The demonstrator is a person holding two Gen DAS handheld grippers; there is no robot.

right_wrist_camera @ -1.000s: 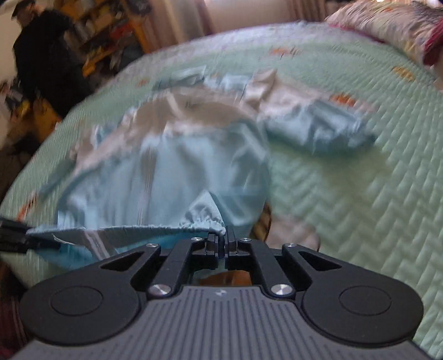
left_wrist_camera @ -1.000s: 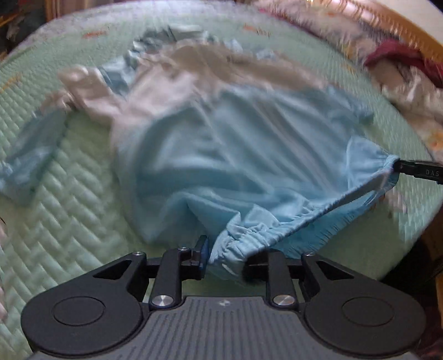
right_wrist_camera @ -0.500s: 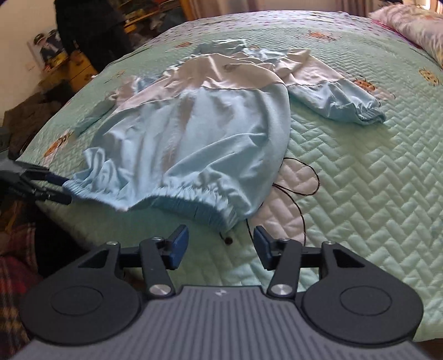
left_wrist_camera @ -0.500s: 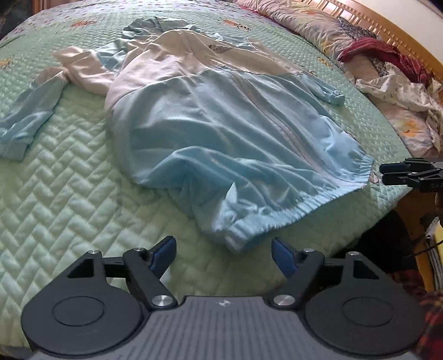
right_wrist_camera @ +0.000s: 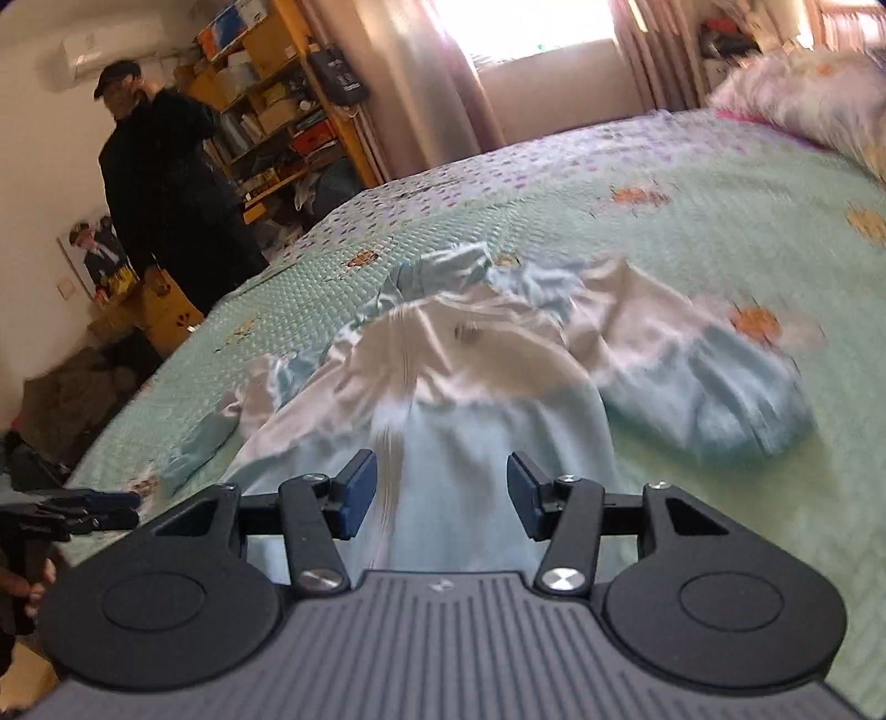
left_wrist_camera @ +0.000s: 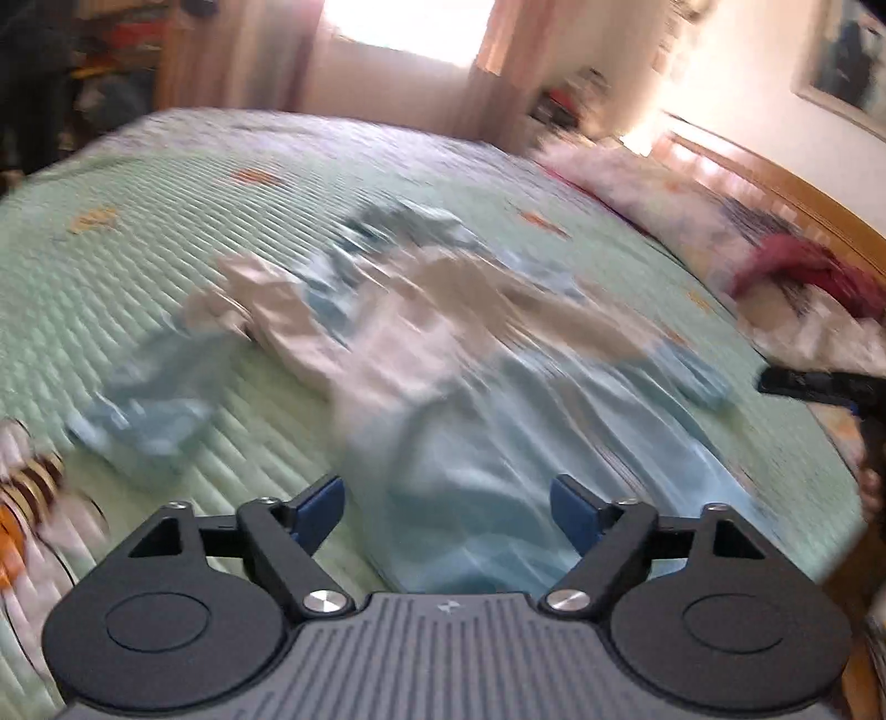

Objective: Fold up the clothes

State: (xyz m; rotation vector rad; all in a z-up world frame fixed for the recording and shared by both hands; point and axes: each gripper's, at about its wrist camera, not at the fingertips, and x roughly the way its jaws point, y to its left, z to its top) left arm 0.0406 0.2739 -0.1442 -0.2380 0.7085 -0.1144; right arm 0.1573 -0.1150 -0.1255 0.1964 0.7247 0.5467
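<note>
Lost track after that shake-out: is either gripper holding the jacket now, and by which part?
Nothing is held. The left gripper and right gripper are both open above the light blue and white jacket.

A bedroom in daylight, with a wide bed filling most of both views.

A green quilted bedspread (right_wrist_camera: pixel 720 232) with small orange motifs covers the bed ahead of the claw, turning to a purple-dotted band at its far edge. Straight beyond, a bright window (right_wrist_camera: pixel 531 27) glares between pinkish curtains (right_wrist_camera: pixel 421 83). Far left stand wooden shelves (right_wrist_camera: pixel 277 105) crowded with boxes and books, a person in dark clothes (right_wrist_camera: pixel 166 188) before them, and a pale wall carrying an air-conditioning unit (right_wrist_camera: pixel 105 50). To the right lie floral pillows (right_wrist_camera: pixel 803 105), a wooden headboard (left_wrist_camera: pixel 786 199) and a red cloth (left_wrist_camera: pixel 803 271), much blurred.
</note>
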